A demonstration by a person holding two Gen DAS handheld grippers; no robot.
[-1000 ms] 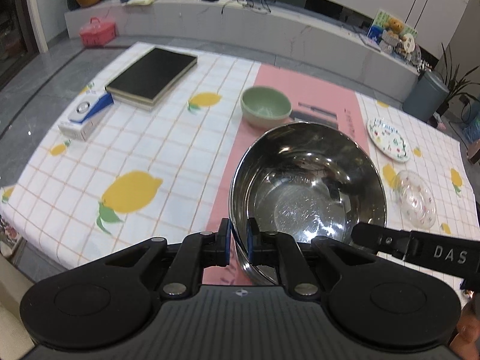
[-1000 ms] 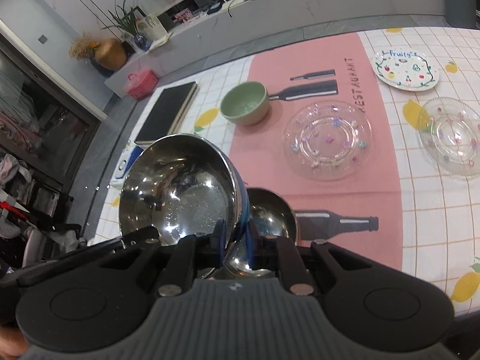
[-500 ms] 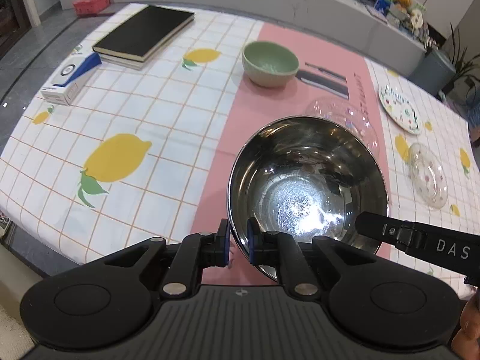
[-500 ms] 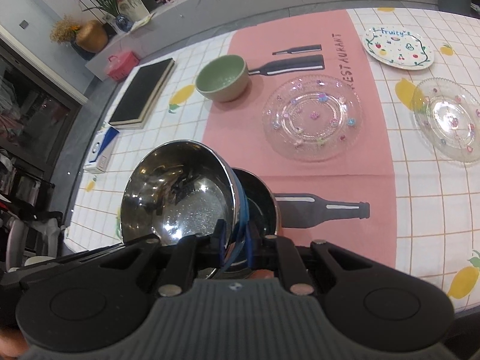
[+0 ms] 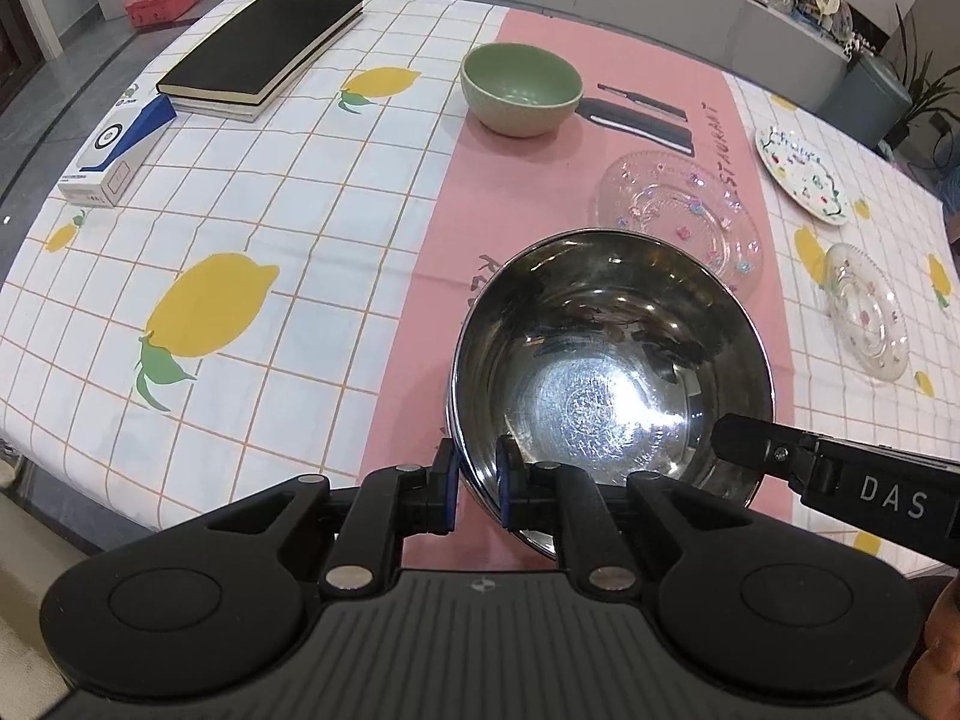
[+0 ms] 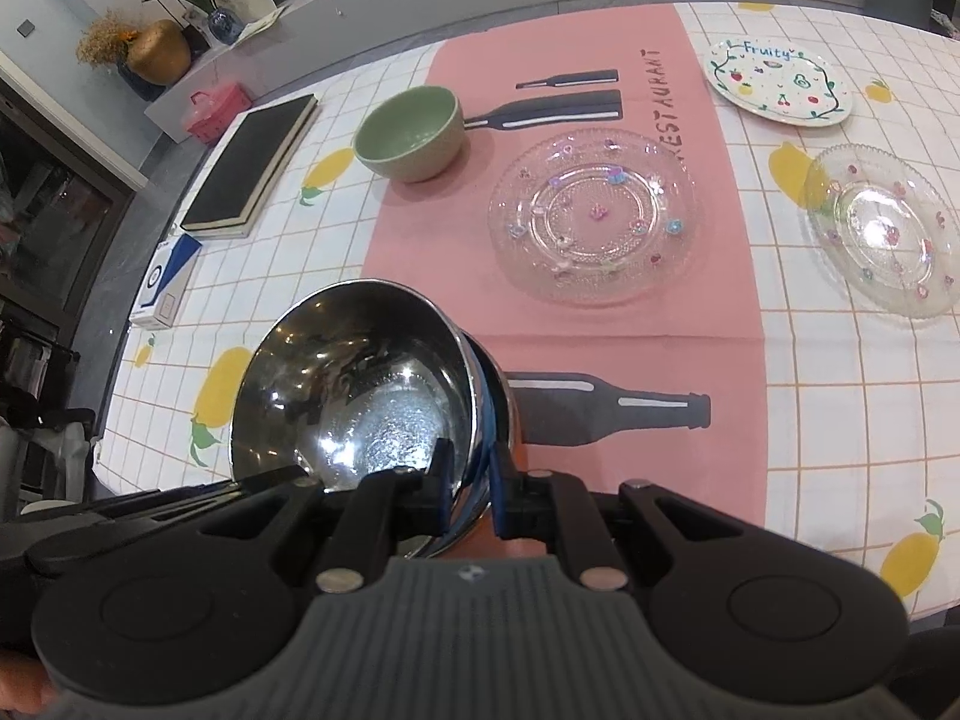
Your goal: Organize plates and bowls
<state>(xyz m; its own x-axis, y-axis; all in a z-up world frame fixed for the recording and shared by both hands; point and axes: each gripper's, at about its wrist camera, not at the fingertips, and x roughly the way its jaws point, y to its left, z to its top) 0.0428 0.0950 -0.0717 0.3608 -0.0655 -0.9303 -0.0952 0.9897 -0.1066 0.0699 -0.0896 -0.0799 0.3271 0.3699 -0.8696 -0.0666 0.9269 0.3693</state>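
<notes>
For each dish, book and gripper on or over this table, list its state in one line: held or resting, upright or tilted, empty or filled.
steel bowl: empty, held by both grippers, nested in another steel bowl.
left gripper: shut on the rim.
right gripper: shut on the rim.
green bowl: upright, empty, on the pink runner.
large glass plate: flat, empty.
small glass plate: flat, empty.
Fruity plate: flat, empty.
black book: closed, lying flat.

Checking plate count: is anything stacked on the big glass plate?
No: the big glass plate lies bare on the pink runner, with nothing on it.
</notes>
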